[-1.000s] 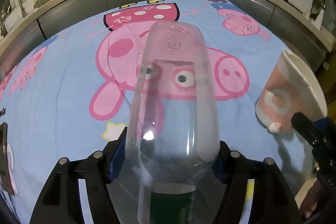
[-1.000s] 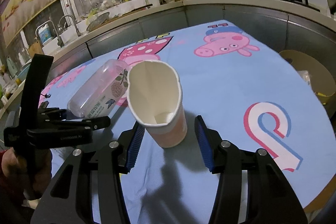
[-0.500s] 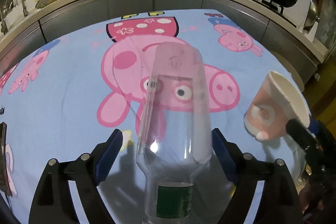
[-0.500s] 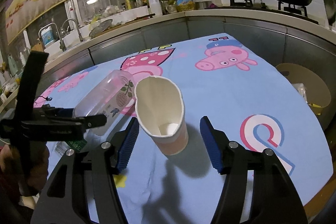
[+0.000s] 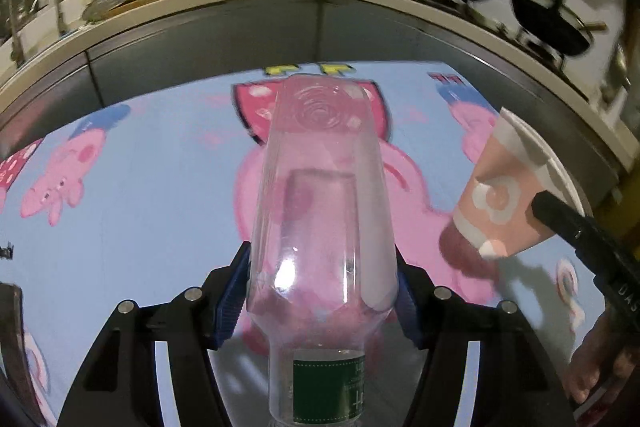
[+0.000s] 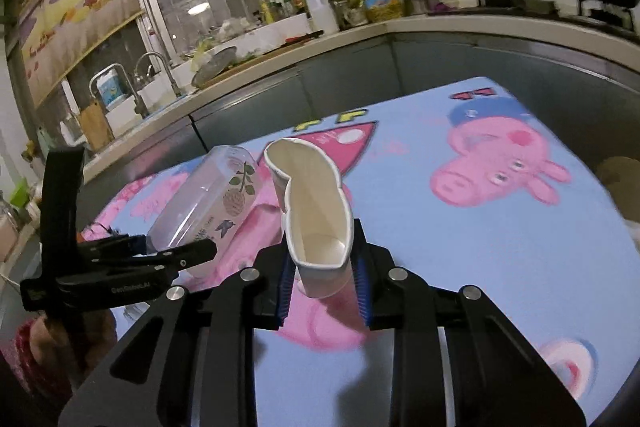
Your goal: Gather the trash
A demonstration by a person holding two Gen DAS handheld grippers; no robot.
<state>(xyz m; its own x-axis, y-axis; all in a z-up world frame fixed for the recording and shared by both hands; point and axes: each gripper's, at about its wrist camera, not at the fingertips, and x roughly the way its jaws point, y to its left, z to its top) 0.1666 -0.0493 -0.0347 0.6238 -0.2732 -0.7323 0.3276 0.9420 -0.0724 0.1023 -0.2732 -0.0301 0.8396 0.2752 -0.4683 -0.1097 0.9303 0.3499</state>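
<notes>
we had both pieces of trash gripped and lifting off the table. the left gripper had just closed in and its pads pressed the bottle at the shoulder, jaws fairly wide. the right gripper had just squeezed down on the paper cup, jaws narrow, wall buckled inward.

our read for a clean carry: kept the squeeze steady, didn't crush the cup further or it could slip out, kept the two loads apart, then headed for the bin.

the bottle was clear, empty, green label near the neck, base pointing far. the cup was pink outside, white inside, rim folded, held just right of the bottle above the blue pig-print cloth.
</notes>
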